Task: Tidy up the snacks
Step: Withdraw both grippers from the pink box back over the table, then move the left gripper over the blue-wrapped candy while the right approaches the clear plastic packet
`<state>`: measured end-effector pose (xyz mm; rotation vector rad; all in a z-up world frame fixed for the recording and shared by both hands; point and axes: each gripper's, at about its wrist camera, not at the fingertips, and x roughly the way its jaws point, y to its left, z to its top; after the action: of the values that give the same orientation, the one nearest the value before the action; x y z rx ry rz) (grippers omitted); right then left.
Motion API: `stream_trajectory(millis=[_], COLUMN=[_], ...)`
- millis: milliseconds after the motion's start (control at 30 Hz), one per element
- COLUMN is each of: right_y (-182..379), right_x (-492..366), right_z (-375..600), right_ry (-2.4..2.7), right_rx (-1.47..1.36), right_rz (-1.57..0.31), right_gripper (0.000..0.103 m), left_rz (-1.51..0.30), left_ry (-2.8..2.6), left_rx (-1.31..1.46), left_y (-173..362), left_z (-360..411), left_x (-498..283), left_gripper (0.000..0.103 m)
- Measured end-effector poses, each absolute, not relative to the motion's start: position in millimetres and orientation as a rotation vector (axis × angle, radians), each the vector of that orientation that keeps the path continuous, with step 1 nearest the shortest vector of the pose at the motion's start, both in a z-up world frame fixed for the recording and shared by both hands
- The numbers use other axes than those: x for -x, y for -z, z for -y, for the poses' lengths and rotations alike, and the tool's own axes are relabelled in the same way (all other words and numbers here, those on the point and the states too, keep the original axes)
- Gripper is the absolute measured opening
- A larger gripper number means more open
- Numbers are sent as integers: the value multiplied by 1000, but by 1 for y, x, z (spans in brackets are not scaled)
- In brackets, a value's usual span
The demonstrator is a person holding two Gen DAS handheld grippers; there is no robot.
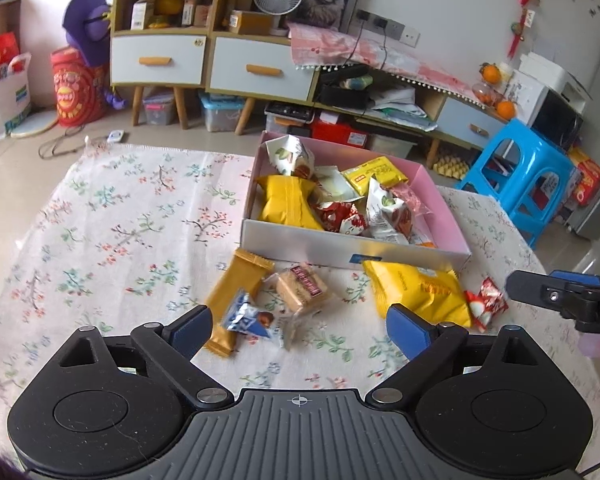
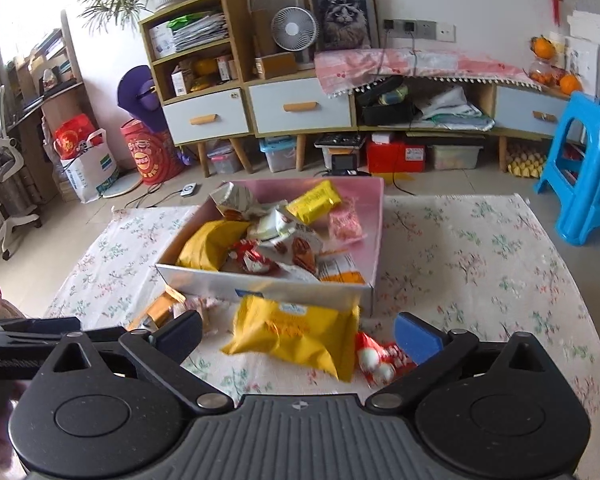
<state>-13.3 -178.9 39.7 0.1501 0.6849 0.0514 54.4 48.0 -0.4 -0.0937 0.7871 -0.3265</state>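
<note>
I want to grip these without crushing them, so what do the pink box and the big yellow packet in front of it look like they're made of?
The pink box looks like thin cardboard: flat, stiff walls with sharp folded corners, matte pink inside, a glossier white front. The big yellow packet appears to be soft plastic film, puffed and wrinkled with a crimped edge and slight sheen. Both grippers, left and right, are open.
</note>
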Motion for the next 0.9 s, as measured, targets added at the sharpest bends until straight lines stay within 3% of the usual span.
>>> stream_trajectory(millis=[433,900], right_y=[-7,19], right_x=[16,7], right_z=[198,156], right_ry=[86,105], right_rx=[-96,-51], right_rz=[-694,-837], right_gripper=[93,93], left_rz=[-731,-681], left_ry=[314,400], left_rx=[9,-23], left_y=[28,55], left_z=[-64,-55], left_x=[-65,-81], left_gripper=[95,93])
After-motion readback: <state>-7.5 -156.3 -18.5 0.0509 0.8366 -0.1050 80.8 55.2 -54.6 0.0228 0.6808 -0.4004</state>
